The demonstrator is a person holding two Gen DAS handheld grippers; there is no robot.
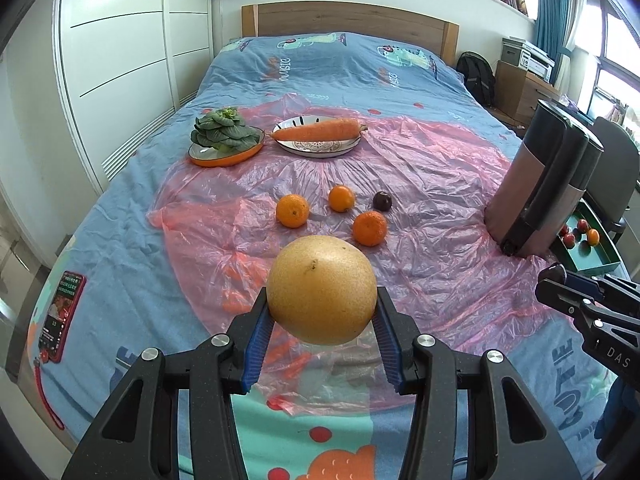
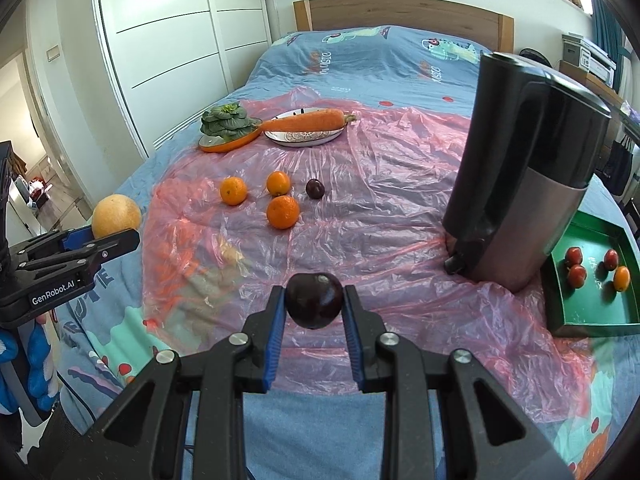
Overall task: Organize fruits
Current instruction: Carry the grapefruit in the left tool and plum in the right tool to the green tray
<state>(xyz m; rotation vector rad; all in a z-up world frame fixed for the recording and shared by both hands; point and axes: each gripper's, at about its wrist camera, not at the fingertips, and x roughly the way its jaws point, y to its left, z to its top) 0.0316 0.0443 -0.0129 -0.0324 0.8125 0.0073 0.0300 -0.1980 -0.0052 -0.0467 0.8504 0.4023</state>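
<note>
My left gripper point(image 1: 322, 312) is shut on a large yellow-brown pear point(image 1: 322, 290) and holds it above the pink plastic sheet point(image 1: 420, 184); the pear also shows at the left of the right wrist view point(image 2: 116, 216). My right gripper point(image 2: 315, 302) is shut on a dark purple plum point(image 2: 315, 300) above the sheet. Three oranges point(image 1: 293, 211) point(image 1: 341, 198) point(image 1: 369, 228) and another dark plum point(image 1: 382, 201) lie on the sheet. A green tray point(image 2: 560, 300) at the right holds small red fruits point(image 2: 576, 276) and an orange one point(image 2: 621, 278).
A tall black and steel jug point(image 2: 524, 176) stands just left of the tray. At the far side, an orange plate holds leafy greens point(image 1: 224, 132) and a white plate holds a carrot point(image 1: 320, 130). A red phone point(image 1: 60, 316) lies at the bed's left edge.
</note>
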